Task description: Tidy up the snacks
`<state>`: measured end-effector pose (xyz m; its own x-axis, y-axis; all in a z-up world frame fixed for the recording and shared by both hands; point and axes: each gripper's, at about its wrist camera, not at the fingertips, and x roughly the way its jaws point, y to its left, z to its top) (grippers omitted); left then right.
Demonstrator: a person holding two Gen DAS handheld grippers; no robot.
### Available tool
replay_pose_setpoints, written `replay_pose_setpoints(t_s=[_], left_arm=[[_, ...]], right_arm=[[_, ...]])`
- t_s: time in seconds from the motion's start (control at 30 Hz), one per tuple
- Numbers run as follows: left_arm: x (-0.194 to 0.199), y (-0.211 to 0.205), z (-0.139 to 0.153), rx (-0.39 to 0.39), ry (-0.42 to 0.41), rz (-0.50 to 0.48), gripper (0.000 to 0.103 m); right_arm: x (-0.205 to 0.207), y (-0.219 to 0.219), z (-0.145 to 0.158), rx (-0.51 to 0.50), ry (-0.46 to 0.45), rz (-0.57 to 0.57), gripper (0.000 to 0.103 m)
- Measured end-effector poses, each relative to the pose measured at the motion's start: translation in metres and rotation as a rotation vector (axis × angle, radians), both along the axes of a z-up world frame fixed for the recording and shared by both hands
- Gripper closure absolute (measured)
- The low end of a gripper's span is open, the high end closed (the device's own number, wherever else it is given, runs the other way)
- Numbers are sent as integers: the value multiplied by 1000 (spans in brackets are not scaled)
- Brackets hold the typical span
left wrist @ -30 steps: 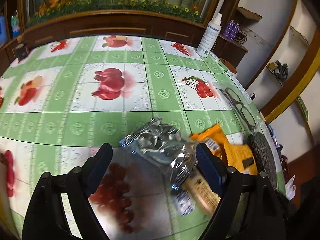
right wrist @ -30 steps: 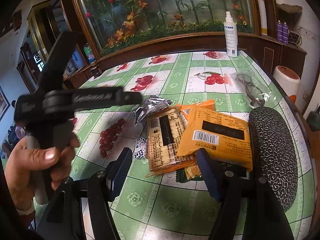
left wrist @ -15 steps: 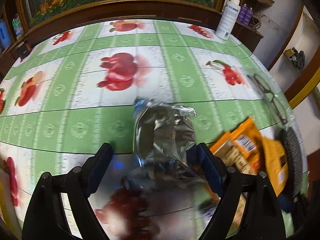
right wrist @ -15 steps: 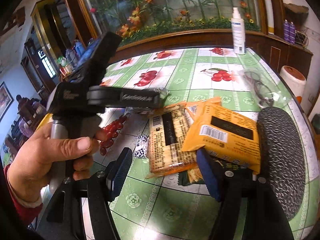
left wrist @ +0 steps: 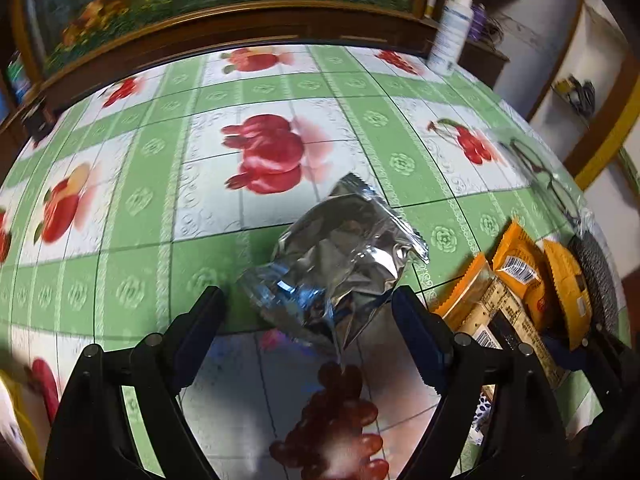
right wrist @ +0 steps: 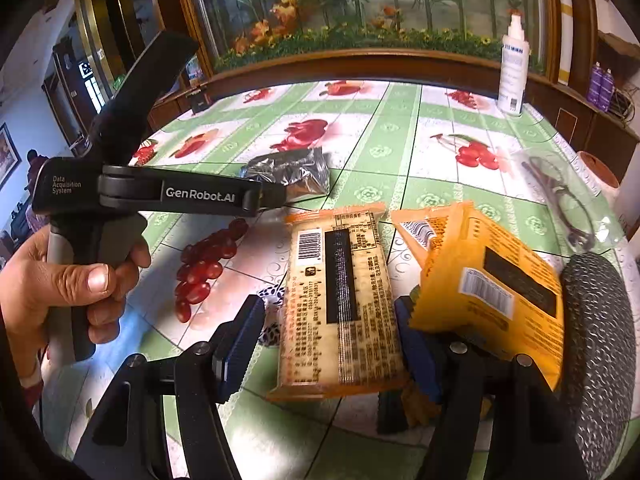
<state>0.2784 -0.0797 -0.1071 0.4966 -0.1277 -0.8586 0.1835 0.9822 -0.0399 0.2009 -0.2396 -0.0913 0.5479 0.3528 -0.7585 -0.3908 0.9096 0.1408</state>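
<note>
Both grippers have descended: left gripper (left wrist: 308, 312) now straddles the crumpled silver foil snack pouch (left wrist: 336, 264) mid-table, jaws wide and not pressing it; right gripper (right wrist: 330, 332) brackets the tan cracker packet (right wrist: 340, 304), jaws apart, contact on its right side uncertain. Both pickups appear imminent. Green fruit-print tablecloth (right wrist: 400, 148) carries all. Near the right edge: dark textured case (right wrist: 600, 340), orange snack packets (right wrist: 496, 276) crowding the cracker packet, bagged spectacles (right wrist: 560, 200). White spray bottle (right wrist: 512, 68) stands at the far edge.
</note>
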Motion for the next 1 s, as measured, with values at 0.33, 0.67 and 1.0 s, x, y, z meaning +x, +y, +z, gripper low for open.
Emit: replay_pose_setpoints(t_s=[0.33,0.67,1.0], left_arm=[[12,-15,-2,75,-62,-118,17],[-3,-2,5,-5,-66,-130,56],[-28,11,12,-75,-74,-142,92]], right_arm=[[5,-3,-2,39,24,-31,46],[-5,-17,8,114,8,-68,47],[-16,-26,15,170,1,-90,47]])
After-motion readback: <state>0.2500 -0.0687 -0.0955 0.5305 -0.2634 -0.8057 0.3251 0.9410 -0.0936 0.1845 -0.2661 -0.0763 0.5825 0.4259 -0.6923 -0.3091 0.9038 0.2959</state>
